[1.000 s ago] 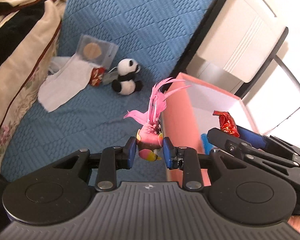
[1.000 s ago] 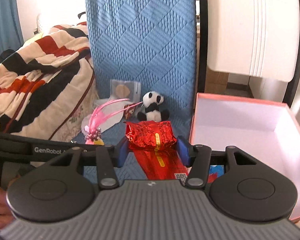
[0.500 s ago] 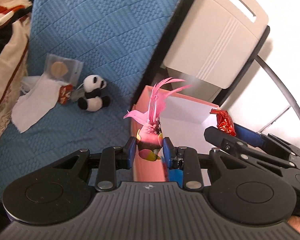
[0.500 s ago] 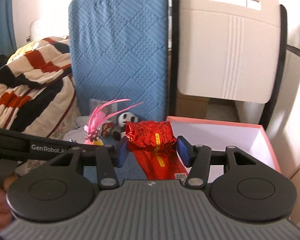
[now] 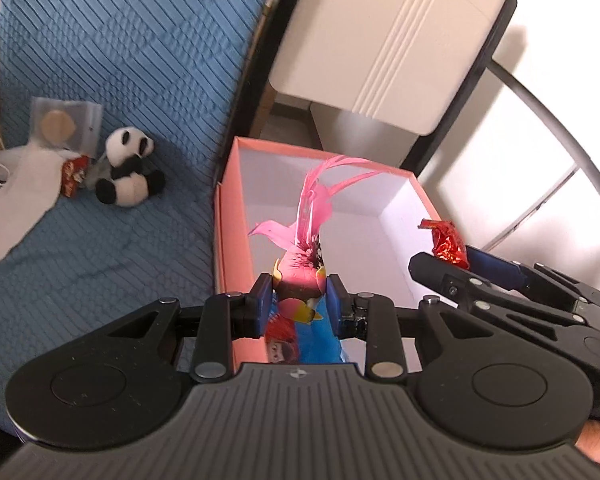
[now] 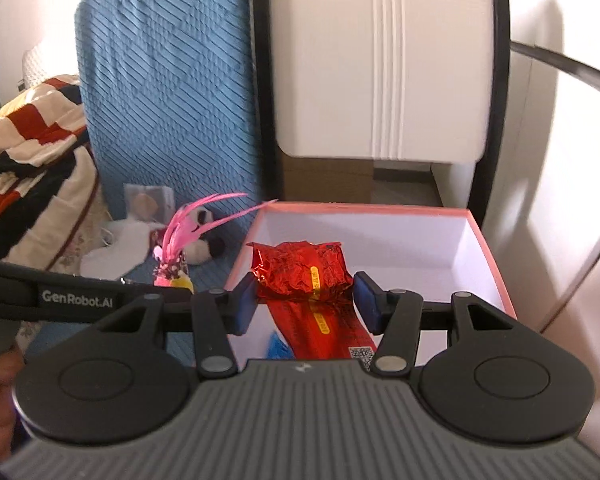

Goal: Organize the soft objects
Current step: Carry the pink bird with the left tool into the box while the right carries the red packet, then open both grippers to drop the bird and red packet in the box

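Item 1: pink feathered bird toy (image 5: 300, 268). Held in my left gripper (image 5: 299, 301), jaws partly closed and pinching its round body. It hangs over the near left corner of the pink box (image 5: 226, 248), above a blue packet (image 5: 318, 336) already on the box floor. Long axis runs from the body up and away from me; the tail plumes point toward the far edge.

Item 2: red foil packet (image 6: 300, 270). Clamped across its width in my right gripper (image 6: 304, 298), jaws roughly half open. It sits over the near edge of the box, its long axis trailing back toward me.

Handling note: I judge both should be lowered well inside the walls before release, plumes clear of the rim.

Not yet boxed: panda plush (image 5: 128, 170), on the blue bedcover (image 5: 120, 60).
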Demonstrator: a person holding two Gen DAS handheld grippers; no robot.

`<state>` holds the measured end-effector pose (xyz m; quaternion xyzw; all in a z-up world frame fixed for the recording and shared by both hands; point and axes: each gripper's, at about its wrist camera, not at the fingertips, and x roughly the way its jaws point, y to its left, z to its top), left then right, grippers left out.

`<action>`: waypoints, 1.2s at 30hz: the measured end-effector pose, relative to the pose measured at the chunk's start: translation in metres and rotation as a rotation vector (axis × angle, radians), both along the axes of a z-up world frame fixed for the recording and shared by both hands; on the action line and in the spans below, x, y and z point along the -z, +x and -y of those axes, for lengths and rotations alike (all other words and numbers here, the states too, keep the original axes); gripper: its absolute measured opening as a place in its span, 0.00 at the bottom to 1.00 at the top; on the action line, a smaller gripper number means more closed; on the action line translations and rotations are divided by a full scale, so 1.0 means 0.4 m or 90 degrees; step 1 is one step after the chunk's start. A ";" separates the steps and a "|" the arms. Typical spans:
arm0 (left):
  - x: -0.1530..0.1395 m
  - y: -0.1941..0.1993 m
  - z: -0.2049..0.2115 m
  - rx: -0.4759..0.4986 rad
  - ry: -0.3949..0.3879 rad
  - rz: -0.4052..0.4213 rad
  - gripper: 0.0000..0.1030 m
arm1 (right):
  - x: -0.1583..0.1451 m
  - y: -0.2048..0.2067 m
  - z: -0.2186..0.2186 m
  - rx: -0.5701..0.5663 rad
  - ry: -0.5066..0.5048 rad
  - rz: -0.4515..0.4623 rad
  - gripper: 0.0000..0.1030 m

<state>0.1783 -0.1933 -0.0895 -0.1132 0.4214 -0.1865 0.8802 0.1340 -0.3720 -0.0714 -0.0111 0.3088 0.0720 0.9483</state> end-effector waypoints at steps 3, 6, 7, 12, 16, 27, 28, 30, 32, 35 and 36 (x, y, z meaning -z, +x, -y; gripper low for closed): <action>0.022 0.009 0.031 0.006 0.005 -0.011 0.33 | 0.024 0.007 0.026 0.006 0.003 -0.015 0.53; 0.047 0.022 0.057 0.011 0.010 -0.025 0.33 | 0.051 0.018 0.052 0.019 0.004 -0.031 0.53; 0.056 0.026 0.066 0.011 0.010 -0.030 0.33 | 0.061 0.021 0.062 0.023 0.004 -0.036 0.53; 0.104 0.051 0.113 0.016 0.025 -0.053 0.33 | 0.119 0.039 0.112 0.041 0.018 -0.069 0.53; 0.142 0.067 0.141 0.016 0.034 -0.068 0.33 | 0.168 0.051 0.144 0.056 0.025 -0.096 0.53; 0.183 0.083 0.187 0.026 0.052 -0.077 0.38 | 0.222 0.075 0.183 0.080 0.023 -0.110 0.54; 0.182 0.084 0.187 0.025 0.052 -0.079 0.43 | 0.223 0.077 0.183 0.080 0.022 -0.112 0.54; 0.180 0.084 0.184 0.024 0.051 -0.084 0.68 | 0.224 0.079 0.184 0.079 0.027 -0.119 0.59; 0.169 0.079 0.180 0.021 0.054 -0.071 0.77 | 0.221 0.077 0.185 0.084 0.032 -0.121 0.72; 0.149 0.067 0.171 0.020 0.048 -0.054 0.77 | 0.205 0.065 0.184 0.089 0.034 -0.109 0.79; 0.142 0.063 0.166 0.020 0.044 -0.050 0.77 | 0.198 0.062 0.185 0.089 0.038 -0.106 0.79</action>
